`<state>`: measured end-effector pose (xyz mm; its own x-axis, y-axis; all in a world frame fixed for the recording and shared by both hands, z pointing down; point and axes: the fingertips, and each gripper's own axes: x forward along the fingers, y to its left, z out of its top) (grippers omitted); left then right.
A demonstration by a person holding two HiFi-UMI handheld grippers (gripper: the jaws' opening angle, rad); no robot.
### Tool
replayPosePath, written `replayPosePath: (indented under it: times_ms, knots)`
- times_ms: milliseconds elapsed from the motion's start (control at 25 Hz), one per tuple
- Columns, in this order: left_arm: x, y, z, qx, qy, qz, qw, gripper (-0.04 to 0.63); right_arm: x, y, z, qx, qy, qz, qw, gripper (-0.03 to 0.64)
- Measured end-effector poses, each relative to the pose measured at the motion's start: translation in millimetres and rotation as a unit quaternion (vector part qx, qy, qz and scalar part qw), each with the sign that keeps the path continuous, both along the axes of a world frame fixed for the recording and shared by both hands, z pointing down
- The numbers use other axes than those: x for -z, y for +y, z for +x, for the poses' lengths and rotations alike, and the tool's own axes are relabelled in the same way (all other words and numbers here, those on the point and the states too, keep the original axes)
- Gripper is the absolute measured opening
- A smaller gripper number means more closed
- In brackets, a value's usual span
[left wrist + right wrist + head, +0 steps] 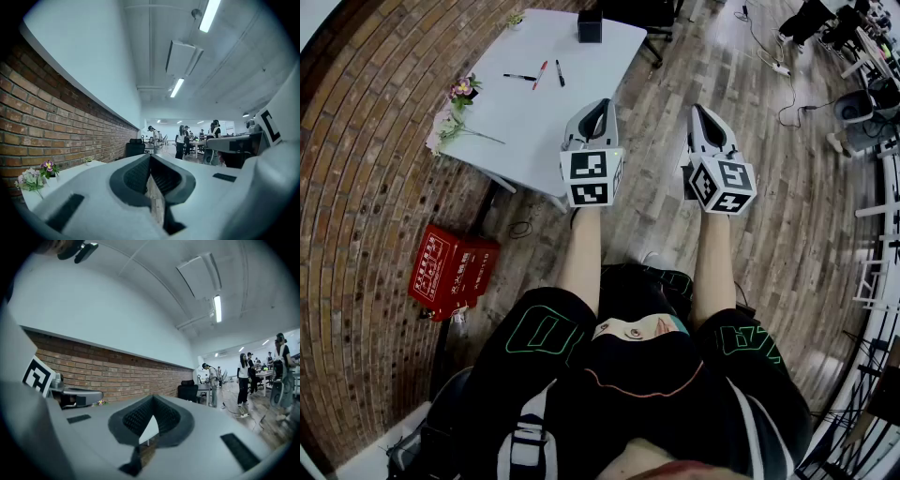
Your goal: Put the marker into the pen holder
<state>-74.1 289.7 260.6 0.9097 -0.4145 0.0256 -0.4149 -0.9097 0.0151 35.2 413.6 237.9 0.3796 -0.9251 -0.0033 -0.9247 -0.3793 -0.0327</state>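
Note:
Three markers lie on the white table (534, 112) at the top of the head view: a black marker (520, 77), a red marker (540, 74) and another black marker (560, 73). The black pen holder (590, 25) stands at the table's far edge. My left gripper (602, 107) (150, 157) hovers over the table's near right corner, jaws shut with nothing in them. To its right, over the wooden floor, my right gripper (698, 112) (152, 400) is also shut and holds nothing. Both point level toward the room, well short of the markers.
A bunch of flowers (457, 111) (35, 177) lies at the table's left edge. A red crate (450, 270) sits on the floor by the brick wall (356, 187). Cables and a power strip (780, 67) lie at far right. Several people (183, 140) stand at distant desks.

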Motion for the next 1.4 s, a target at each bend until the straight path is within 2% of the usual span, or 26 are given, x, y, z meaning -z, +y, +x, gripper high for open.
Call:
replayPosePath:
  times_ms: [280,880,1160,1400]
  knots:
    - [-3,-4,-11,0.008,0.009,-0.011,0.9999,0.0,-1,1,-8,0.003,0.004,-0.001,1.0,0.0]
    - [-22,-22,-23,0.024,-0.007,-0.028,0.9993,0.0,-15,-25,-19,0.039,-0.019,-0.025,0.999,0.003]
    - [-31,-50,-24,0.049,-0.011,-0.035,0.9981,0.0,-20,-58,-11,0.065,-0.021,-0.038,0.997,0.004]
    - [-47,-85,-9,0.075,-0.022,-0.046,0.9959,0.0,-33,-98,11,0.091,-0.029,-0.049,0.994,0.004]
